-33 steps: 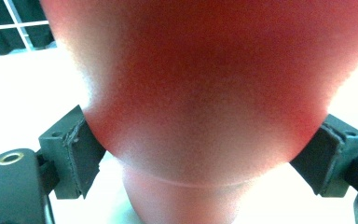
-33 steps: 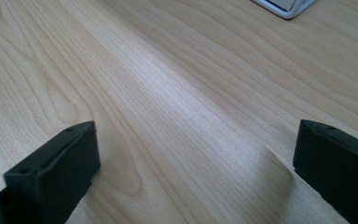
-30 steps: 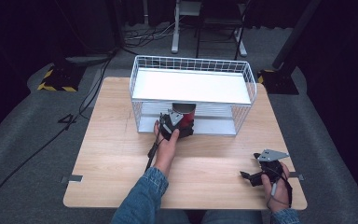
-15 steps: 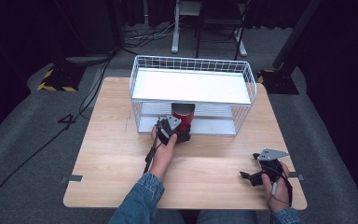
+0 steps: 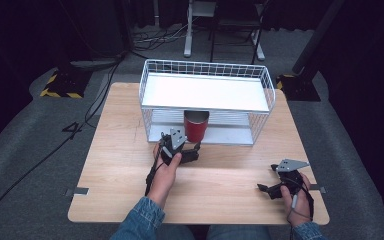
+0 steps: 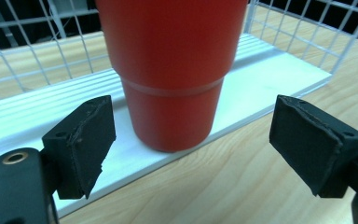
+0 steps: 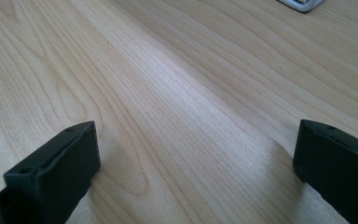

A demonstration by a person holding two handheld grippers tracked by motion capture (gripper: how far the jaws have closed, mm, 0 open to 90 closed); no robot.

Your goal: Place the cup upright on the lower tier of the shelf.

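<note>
The left gripper (image 6: pixel 191 149) has its jaws spread wide, empty, just short of the red tumbler (image 6: pixel 170 70), which stands ahead between them on the lower shelf of the white wire rack (image 5: pixel 207 92). Judging the tumbler placed, draw straight back, keeping both pads clear of its sides. The right gripper (image 7: pixel 196 172) rests wide open over bare wooden table (image 7: pixel 177 70).
</note>
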